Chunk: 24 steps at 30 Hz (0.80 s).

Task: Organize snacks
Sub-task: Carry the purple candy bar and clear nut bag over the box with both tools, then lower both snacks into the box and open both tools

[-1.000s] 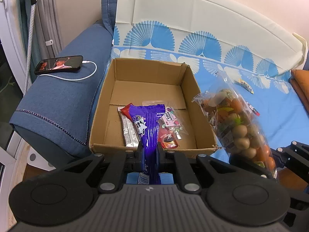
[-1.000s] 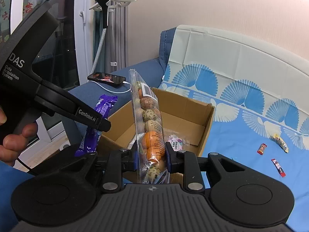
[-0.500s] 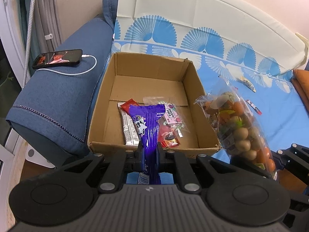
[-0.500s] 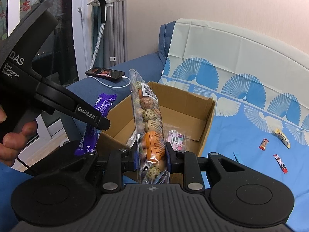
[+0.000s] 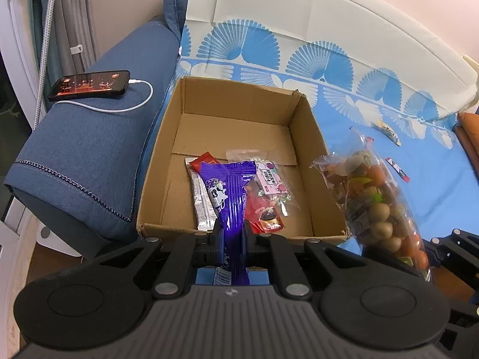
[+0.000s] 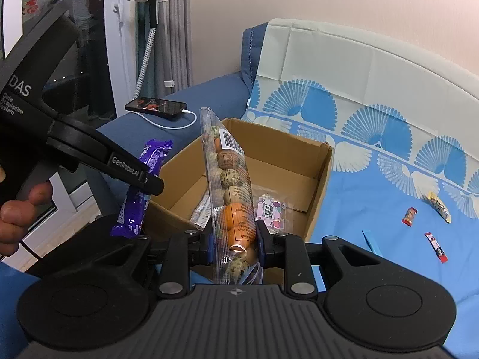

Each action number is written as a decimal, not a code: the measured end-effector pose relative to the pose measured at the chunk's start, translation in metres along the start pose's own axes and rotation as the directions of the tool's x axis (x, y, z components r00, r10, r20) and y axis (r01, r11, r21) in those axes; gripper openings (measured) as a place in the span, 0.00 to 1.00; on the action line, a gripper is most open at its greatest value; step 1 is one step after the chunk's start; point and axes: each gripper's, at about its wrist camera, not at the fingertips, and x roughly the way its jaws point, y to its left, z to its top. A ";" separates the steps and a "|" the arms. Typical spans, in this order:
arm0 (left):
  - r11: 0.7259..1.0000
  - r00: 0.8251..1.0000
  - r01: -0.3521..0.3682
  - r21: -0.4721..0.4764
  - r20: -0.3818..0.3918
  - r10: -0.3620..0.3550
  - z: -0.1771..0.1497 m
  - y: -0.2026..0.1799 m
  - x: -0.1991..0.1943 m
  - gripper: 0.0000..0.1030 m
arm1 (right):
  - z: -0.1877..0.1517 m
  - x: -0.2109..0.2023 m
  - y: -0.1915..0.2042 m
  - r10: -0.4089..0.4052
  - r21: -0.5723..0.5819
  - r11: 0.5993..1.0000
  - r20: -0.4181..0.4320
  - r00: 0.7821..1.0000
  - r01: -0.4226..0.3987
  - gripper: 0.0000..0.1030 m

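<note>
Left gripper (image 5: 230, 236): fingers clamped purple wrapper (image 5: 229, 197). Right gripper (image 6: 235, 239): fingers clamped egg bag (image 6: 232, 197). Risk: tall bag snagging the cardboard box (image 6: 317, 185) rim ahead.

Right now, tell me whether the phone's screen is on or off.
On. The phone on the sofa arm shows a lit reddish picture, and a white cable is plugged into it.
</note>
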 end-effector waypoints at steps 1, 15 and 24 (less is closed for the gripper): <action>1.000 1.000 0.000 -0.002 0.000 0.000 0.001 0.001 0.001 0.11 | 0.001 0.001 0.000 0.000 0.003 1.000 -0.003 1.000 0.000 0.26; 1.000 1.000 -0.009 -0.020 -0.021 0.009 0.012 0.009 0.020 0.11 | 0.005 0.018 -0.007 -0.005 0.027 1.000 -0.030 1.000 0.006 0.26; 1.000 0.999 -0.014 -0.026 -0.033 0.013 0.034 0.013 0.040 0.11 | 0.013 0.040 -0.013 -0.005 0.057 0.998 -0.047 0.999 0.008 0.26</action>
